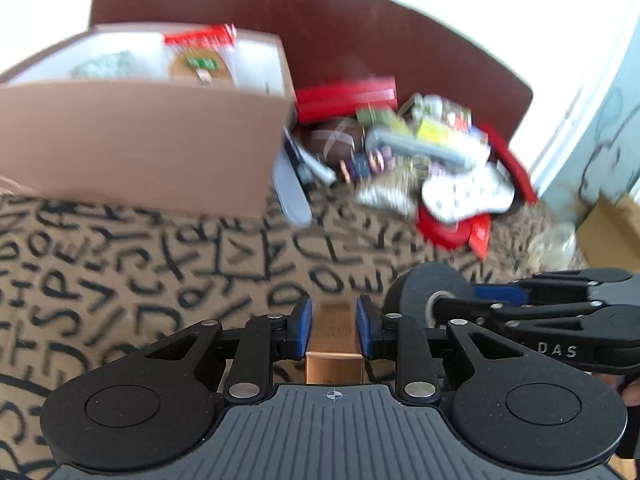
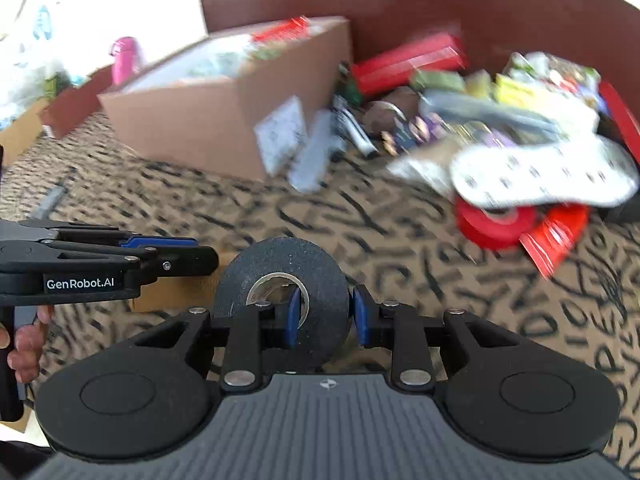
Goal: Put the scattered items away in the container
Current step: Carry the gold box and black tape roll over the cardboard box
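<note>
My left gripper (image 1: 334, 322) is shut on a small copper-coloured box (image 1: 334, 344), held above the letter-patterned cloth. My right gripper (image 2: 325, 311) is shut on a black tape roll (image 2: 280, 280): one pad sits inside the roll's core, the other on its outer rim. The roll (image 1: 430, 294) and right gripper show at the right of the left wrist view. The cardboard container (image 1: 152, 136) (image 2: 224, 120) stands at the back left, with packets inside it. A blurred pile of scattered items (image 1: 420, 152) (image 2: 500, 128) lies to its right.
A red tape roll (image 2: 496, 224) and a white patterned insole (image 2: 540, 176) lie at the pile's front. A flat grey piece (image 1: 290, 188) leans by the container. A brown backrest (image 1: 400, 32) rises behind. A pink bottle (image 2: 126, 56) and more boxes stand far left.
</note>
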Tool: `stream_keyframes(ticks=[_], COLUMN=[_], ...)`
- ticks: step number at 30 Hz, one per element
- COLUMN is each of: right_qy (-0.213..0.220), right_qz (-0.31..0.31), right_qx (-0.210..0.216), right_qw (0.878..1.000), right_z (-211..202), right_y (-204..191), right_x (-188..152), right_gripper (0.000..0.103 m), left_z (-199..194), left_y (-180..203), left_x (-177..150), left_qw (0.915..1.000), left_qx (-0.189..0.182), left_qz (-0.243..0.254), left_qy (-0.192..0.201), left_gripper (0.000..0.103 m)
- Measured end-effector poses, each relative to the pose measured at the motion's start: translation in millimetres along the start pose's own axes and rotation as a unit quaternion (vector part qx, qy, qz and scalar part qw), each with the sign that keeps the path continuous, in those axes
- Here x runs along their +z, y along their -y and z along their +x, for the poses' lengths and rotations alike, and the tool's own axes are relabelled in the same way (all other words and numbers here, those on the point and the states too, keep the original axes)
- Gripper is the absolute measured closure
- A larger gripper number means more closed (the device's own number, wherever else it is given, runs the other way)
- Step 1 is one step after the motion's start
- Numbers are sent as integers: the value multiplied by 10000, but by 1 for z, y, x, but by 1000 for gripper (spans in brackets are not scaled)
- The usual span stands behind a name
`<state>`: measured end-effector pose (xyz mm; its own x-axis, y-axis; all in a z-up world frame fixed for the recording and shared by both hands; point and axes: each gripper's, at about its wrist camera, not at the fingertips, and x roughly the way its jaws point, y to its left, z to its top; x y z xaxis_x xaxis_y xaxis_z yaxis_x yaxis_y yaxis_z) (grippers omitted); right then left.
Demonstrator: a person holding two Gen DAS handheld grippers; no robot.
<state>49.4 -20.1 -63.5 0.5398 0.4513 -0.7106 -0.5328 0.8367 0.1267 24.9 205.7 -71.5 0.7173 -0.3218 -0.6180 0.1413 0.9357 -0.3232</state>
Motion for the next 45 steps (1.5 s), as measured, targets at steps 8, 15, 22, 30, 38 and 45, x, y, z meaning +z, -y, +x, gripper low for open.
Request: stream_keyframes(ticks=[8, 15, 22, 30, 38, 45], right_qy=[546, 761, 869, 563, 654, 664], right_qz=[-616, -826, -797, -671, -619, -680], right_qx=[321, 450, 553, 520, 400, 471], right_qw=[9961, 9927, 9915, 9948, 9951, 9944], right_z=[-8, 8, 18, 27, 13, 9], right_y=[-31, -45, -45, -41, -35, -38], right_x=[70, 130, 147, 122, 115, 114], right_gripper=[72, 72, 72, 72, 72, 72], left_z=[-49, -74, -77, -5, 15, -32], left_y=[-29, -48, -60, -61, -76, -78], left_x=[48, 106, 107, 32, 9, 29], left_qw=[9961, 9908, 9949, 9940, 9907, 9980], left_qx=[106, 297, 400, 605, 892, 481], left_qz=[-137, -5, 292, 636, 610, 232], left_qy=[860, 1318, 882, -649, -827, -324], left_gripper=[82, 103, 63, 41, 71, 72])
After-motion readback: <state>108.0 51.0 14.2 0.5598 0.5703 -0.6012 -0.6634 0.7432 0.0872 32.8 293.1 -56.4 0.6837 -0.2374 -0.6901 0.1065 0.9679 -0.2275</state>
